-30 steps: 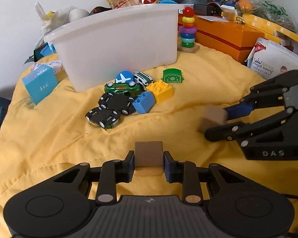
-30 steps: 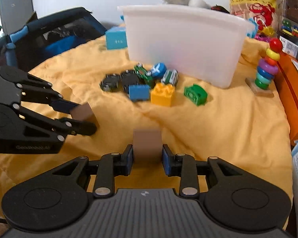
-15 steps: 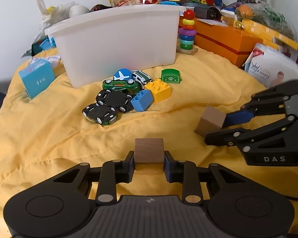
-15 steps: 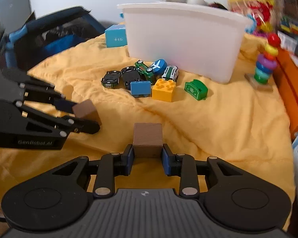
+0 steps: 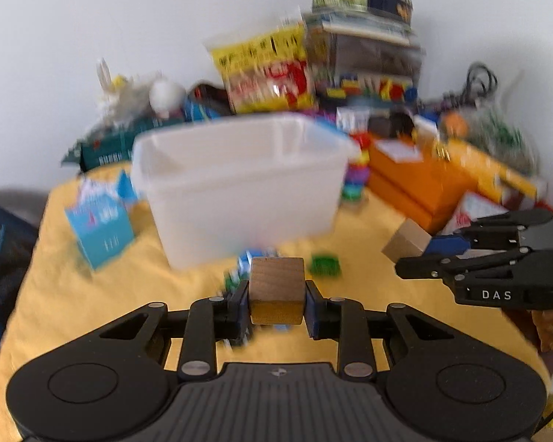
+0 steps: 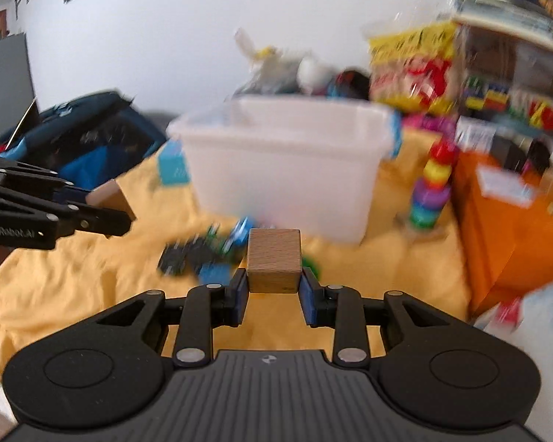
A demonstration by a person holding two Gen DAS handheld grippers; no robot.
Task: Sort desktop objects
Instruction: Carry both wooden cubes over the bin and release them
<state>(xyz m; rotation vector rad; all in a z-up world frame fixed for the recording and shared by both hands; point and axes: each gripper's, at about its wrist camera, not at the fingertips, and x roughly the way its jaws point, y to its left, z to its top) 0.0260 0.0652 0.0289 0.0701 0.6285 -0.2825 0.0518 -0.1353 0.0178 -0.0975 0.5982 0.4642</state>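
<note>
- Yellow cloth [image 5: 92, 294] covers the tabletop, with a white wall behind; both views are blurred beyond the grippers.
- Left gripper [image 5: 276, 304]: its jaws are clamped on a dark wooden cube [image 5: 276, 289], held clear above the cloth, nearest in the left wrist view.
- Right gripper [image 6: 272, 291]: its jaws squeeze a lighter wooden cube [image 6: 274, 259], also lifted off the cloth; in the left wrist view it shows at the right edge.
- Just beyond the cubes, a cluster of small toys lies on the cloth: black toy cars [image 6: 180, 258], a blue brick [image 6: 214, 272] and a green brick [image 5: 324, 265], details smeared.
- Behind the toys stands a white plastic bin [image 5: 239, 191], open at the top.
- Left of the bin lies a light blue box [image 5: 99, 232]; right of it stand a ring-stacker toy [image 6: 433, 188] and an orange box [image 5: 416, 180].
- Farthest, against the wall, a yellow snack bag [image 5: 265, 70] rises among piled clutter.
</note>
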